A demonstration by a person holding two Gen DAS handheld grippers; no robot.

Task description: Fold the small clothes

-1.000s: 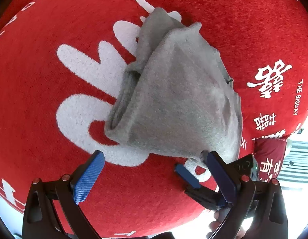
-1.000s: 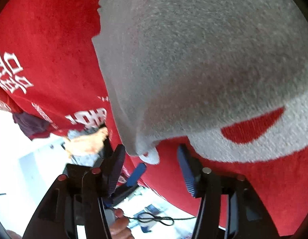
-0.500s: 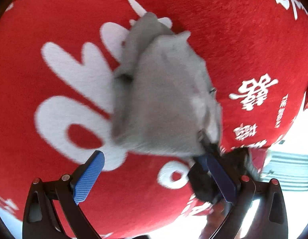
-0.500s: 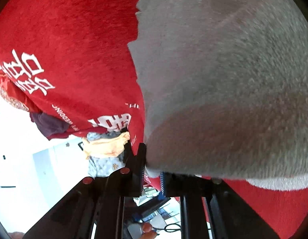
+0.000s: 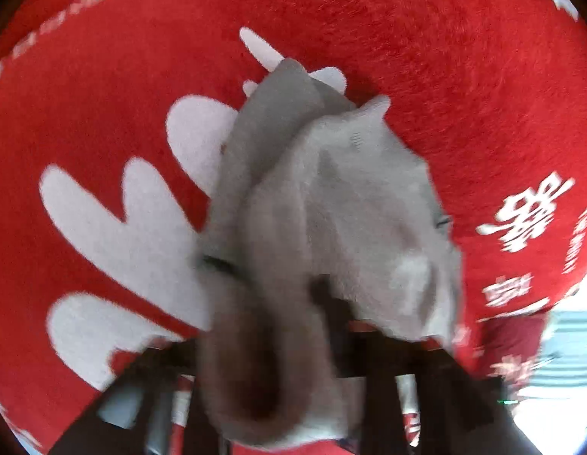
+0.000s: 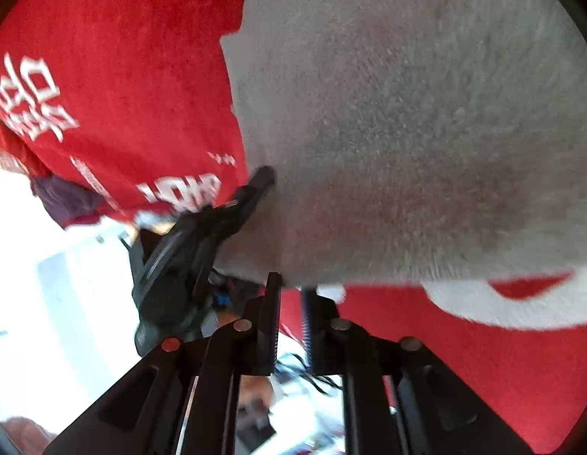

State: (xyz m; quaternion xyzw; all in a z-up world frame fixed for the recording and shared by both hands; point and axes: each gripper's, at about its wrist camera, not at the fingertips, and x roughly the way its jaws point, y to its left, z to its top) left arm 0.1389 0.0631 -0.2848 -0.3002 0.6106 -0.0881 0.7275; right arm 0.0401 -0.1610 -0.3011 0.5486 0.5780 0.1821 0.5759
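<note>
A small grey fleece garment lies crumpled on a red blanket with white markings. Its near edge is bunched up over my left gripper, whose jaws are closing with the cloth between them; one dark finger shows beside the fold and the pads are hidden. In the right wrist view the garment fills the upper right, and my right gripper is shut on its near hem. The left gripper shows there too, nipping the garment's left edge.
The red blanket ends at a table edge close behind both grippers, with a bright room beyond. A dark purple cloth hangs at that edge. White characters are printed on the blanket at the right.
My left gripper, wide open before, has moved in and closed over the garment's near edge. My right gripper has shut on the hem and raised it a little.
</note>
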